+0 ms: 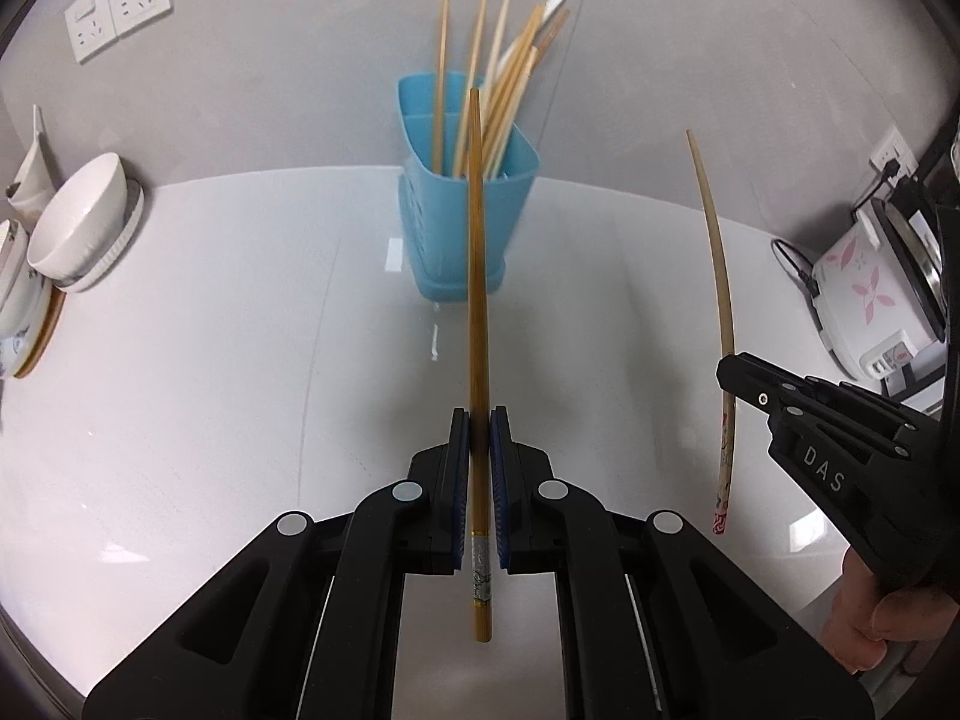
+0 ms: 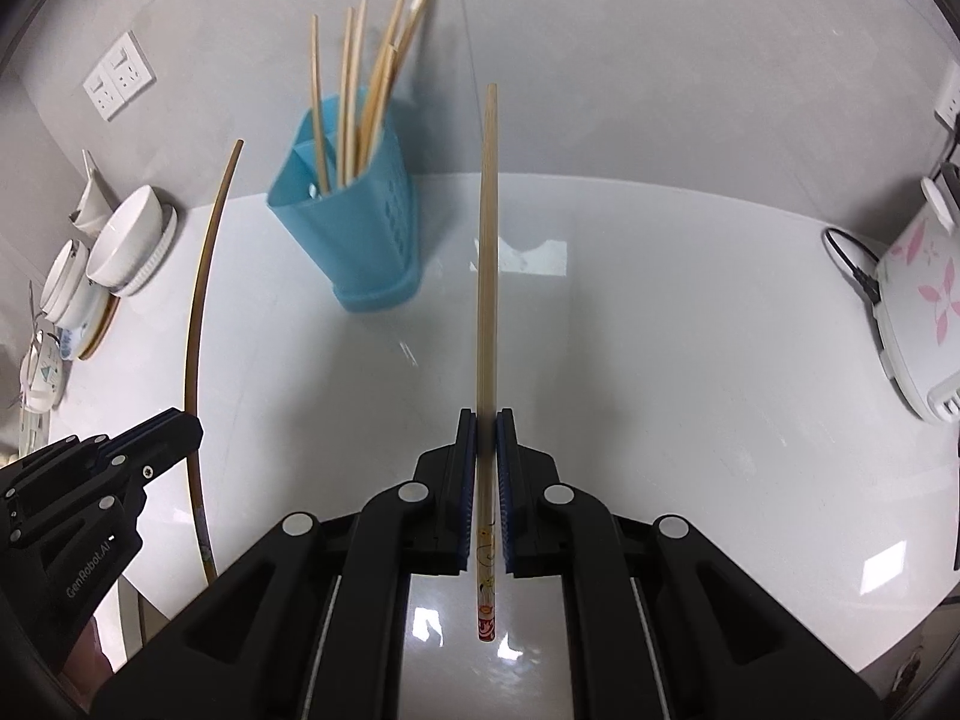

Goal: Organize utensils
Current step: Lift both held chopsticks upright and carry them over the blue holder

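While your left hand-held gripper (image 1: 479, 420) is clamped on a dark bamboo chopstick (image 1: 477, 276), that stick runs straight ahead between the blue pads, its tip pointing at the blue utensil holder (image 1: 465, 222) far across the white surface (image 1: 210, 360). Its decorated butt end sticks out behind the pads toward you. Your right hand-held gripper (image 2: 486, 420) is likewise closed on a pale chopstick (image 2: 487, 252), which has a red-patterned butt end and points away over the surface, to the right of the holder.

From the left wrist view, you can see your right hand-held gripper at the near right with the pale chopstick rising out of it, well apart from the dark one. From the right wrist view, your left hand-held gripper shows at the near left, the dark chopstick arching up from it.

The holder stands at the far side of the surface, near the grey wall, and several more chopsticks (image 1: 501, 78) lean in its compartments, fanned out above the rim. On the far left sit stacked white bowls (image 1: 78, 222) and plates. A white rice cooker (image 2: 918, 300) with pink flowers stands on the right. A pair of wall sockets (image 1: 117, 9) is mounted at the far left.
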Tool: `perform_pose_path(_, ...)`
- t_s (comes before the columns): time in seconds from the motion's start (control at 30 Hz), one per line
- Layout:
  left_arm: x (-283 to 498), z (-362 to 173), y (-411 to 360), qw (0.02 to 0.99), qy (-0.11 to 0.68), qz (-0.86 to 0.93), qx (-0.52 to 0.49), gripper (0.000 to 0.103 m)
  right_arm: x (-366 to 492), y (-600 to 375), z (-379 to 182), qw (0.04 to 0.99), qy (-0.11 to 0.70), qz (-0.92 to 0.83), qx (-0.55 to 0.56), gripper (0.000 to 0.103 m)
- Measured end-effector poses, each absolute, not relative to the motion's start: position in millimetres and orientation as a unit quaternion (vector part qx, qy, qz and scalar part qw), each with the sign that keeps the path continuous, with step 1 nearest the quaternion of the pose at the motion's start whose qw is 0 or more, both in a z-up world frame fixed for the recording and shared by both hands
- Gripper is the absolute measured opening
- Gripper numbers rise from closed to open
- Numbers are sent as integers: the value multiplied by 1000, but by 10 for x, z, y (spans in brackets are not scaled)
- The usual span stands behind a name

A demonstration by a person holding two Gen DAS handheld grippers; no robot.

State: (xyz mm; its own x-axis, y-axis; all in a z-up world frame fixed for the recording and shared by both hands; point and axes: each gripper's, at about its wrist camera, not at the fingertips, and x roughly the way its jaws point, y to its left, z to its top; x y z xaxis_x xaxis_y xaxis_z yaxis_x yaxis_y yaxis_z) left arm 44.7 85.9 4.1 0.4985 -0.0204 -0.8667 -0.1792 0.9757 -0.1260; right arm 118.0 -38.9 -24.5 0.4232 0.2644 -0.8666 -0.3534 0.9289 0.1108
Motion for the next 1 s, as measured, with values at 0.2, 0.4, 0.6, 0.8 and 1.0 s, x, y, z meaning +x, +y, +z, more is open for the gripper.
perform_pose_path(0.2,559,168,1021,872,475,53,-110,7,1286,-238,-113,851,487,194,-39,6)
perform_pose_path(0.4,728,292,1153,885,451,58,-103,7,1403,-103,24,857,472,203,-34,6)
perform_pose_path(0.6,889,468,1234,905,410,52,-97,7,1540,10,161,865,456,207,-28,6)
perform_pose_path(0.8,1067,575,1296,922,371,41,-99,7,1732,150,236,872,442,208,-13,6)
perform_pose_path(1.0,1287,614,1339,934,343,40,-90,7,1909,206,303,878,430,211,-7,6)
